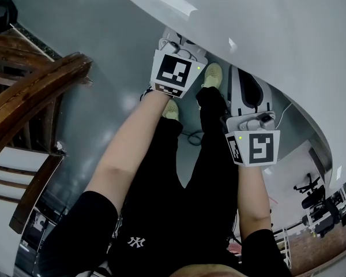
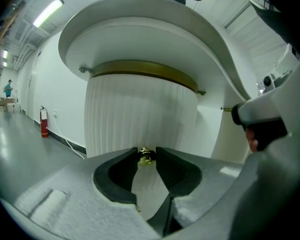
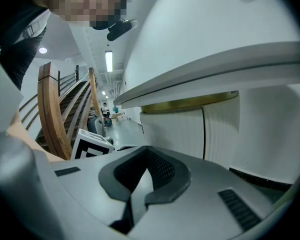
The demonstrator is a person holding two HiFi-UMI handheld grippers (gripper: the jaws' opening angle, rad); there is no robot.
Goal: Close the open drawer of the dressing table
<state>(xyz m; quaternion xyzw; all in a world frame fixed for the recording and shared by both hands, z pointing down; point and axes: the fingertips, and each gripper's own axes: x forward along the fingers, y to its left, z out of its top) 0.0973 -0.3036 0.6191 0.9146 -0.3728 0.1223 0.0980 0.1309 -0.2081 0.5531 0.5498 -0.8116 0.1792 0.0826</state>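
Left claw (image 2: pixel 146 158) pinches the gold knob (image 2: pixel 146 154) on the fluted drawer (image 2: pixel 140 114).

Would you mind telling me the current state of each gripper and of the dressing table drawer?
Left gripper: shut on the drawer knob.
Right gripper: shut, holding nothing.
Drawer: appears pulled out from under the table top, not yet closed.

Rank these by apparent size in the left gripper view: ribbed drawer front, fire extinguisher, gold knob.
Largest: ribbed drawer front.
Then fire extinguisher and gold knob: they look about alike. The extinguisher stands much farther off, so unranked.
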